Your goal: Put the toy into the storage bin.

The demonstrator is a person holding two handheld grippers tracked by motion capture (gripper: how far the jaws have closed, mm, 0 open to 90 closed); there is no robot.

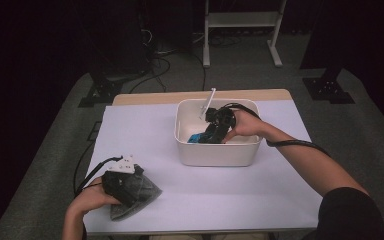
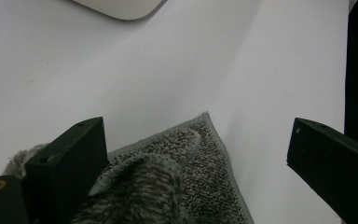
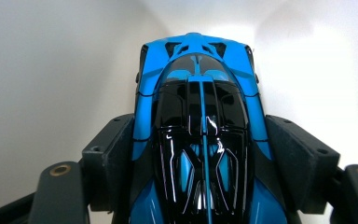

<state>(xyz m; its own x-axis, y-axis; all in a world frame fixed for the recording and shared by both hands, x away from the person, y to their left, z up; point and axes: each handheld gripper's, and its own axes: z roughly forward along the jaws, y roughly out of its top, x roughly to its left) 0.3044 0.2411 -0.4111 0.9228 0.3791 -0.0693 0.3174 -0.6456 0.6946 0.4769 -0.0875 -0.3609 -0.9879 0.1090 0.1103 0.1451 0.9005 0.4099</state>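
Blue toy car point(image 3: 198, 135) clamped between right tongs point(image 3: 200, 163); left tongs point(image 2: 205, 163) wide over grey cloth point(image 2: 168, 186).

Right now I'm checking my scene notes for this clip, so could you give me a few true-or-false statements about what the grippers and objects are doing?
1. The right gripper has its jaws closed on the sides of a blue and black toy car. True.
2. The toy car sits on the open table beside the bin. False: it is inside the white bin, where the right gripper reaches in.
3. The left gripper stands open over a grey knitted cloth. True.
4. The grey cloth lies inside the bin. False: it lies on the white table cover, near the front left corner.
5. The left gripper is clamped on the bin's rim. False: it is apart from the bin.
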